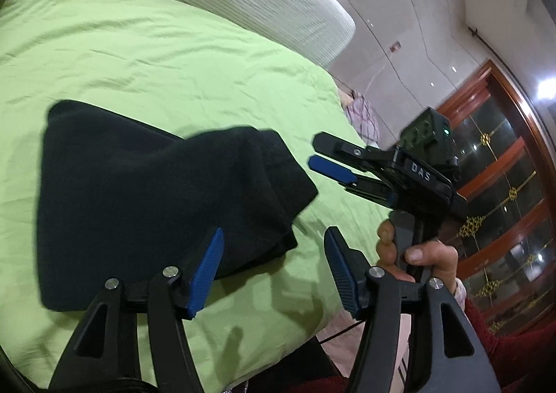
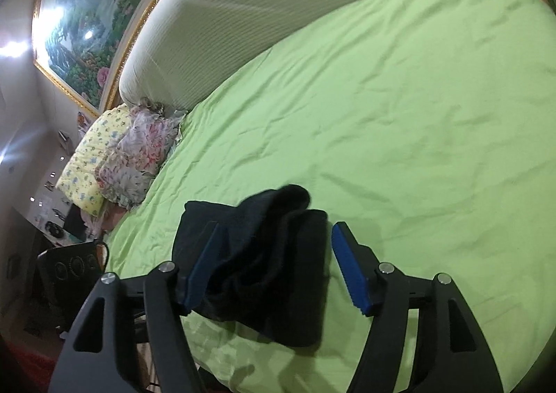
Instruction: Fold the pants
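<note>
The black pants (image 1: 146,198) lie folded in a thick bundle on the green bed sheet (image 1: 156,55), near its front edge. My left gripper (image 1: 274,271) is open and empty, just right of and above the bundle. My right gripper (image 1: 314,154) shows in the left wrist view, held by a hand, open, its tips just right of the bundle. In the right wrist view the pants (image 2: 264,274) lie between and below the open right gripper (image 2: 274,267), which holds nothing.
A white padded headboard (image 2: 278,10) runs along the far side of the bed. Floral pillows (image 2: 114,156) lie at the bed's left end. A framed painting (image 2: 87,21) hangs behind. A wooden cabinet (image 1: 504,184) stands to the right.
</note>
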`<state>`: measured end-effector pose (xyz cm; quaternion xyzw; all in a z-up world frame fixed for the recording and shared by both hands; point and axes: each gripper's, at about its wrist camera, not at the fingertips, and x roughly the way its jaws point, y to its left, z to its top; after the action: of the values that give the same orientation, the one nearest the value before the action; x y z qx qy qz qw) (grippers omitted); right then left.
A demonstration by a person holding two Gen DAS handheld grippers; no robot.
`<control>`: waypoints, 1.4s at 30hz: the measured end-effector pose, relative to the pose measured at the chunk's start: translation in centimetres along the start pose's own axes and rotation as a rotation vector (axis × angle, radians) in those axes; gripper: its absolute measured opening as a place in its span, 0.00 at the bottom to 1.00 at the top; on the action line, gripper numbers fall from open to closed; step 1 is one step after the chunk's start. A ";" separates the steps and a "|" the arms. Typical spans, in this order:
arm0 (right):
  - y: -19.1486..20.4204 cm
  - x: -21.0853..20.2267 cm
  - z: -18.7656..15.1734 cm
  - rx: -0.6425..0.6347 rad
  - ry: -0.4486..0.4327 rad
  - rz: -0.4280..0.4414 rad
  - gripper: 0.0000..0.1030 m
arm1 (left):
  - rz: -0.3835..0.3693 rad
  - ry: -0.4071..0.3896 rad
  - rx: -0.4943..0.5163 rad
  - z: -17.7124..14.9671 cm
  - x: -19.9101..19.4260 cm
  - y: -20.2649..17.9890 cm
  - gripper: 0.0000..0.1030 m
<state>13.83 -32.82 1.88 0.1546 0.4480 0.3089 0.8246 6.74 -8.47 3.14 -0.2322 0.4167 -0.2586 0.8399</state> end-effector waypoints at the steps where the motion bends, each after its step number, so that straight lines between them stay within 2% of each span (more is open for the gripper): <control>1: 0.5 0.2 0.0 -0.006 -0.001 -0.014 0.66 | 0.014 -0.015 -0.003 0.2 -0.4 0.3 0.61; 6: 3.2 2.2 -0.2 -0.068 0.029 -0.130 0.67 | 0.096 -0.091 -0.053 1.4 -3.1 2.9 0.71; 11: 2.5 4.3 -0.9 -0.029 0.065 -0.205 0.67 | 0.148 -0.124 -0.130 2.3 -4.5 6.4 0.76; 20: 0.8 4.5 -3.9 0.017 0.068 -0.246 0.67 | 0.197 -0.061 -0.234 3.0 -2.8 11.6 0.77; 26: -1.4 4.1 -5.5 0.085 0.088 -0.192 0.66 | 0.206 -0.026 -0.251 2.8 -1.2 13.6 0.77; 31: -1.6 3.8 -5.7 0.078 0.099 -0.179 0.66 | 0.214 -0.009 -0.264 2.9 0.5 14.5 0.77; 37: -2.5 4.3 -5.8 0.142 0.109 -0.084 0.63 | 0.231 -0.003 -0.272 2.9 2.2 15.4 0.77; 40: -3.1 4.4 -6.1 0.179 0.119 -0.008 0.55 | 0.213 0.005 -0.263 3.2 2.9 15.5 0.67; 42: -3.4 4.7 -6.4 0.182 0.133 0.026 0.55 | 0.221 0.012 -0.258 3.2 3.4 15.5 0.64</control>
<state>11.70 -32.49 -6.45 0.2136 0.5260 0.2871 0.7715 14.84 1.72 -6.48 -0.2894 0.4744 -0.1106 0.8240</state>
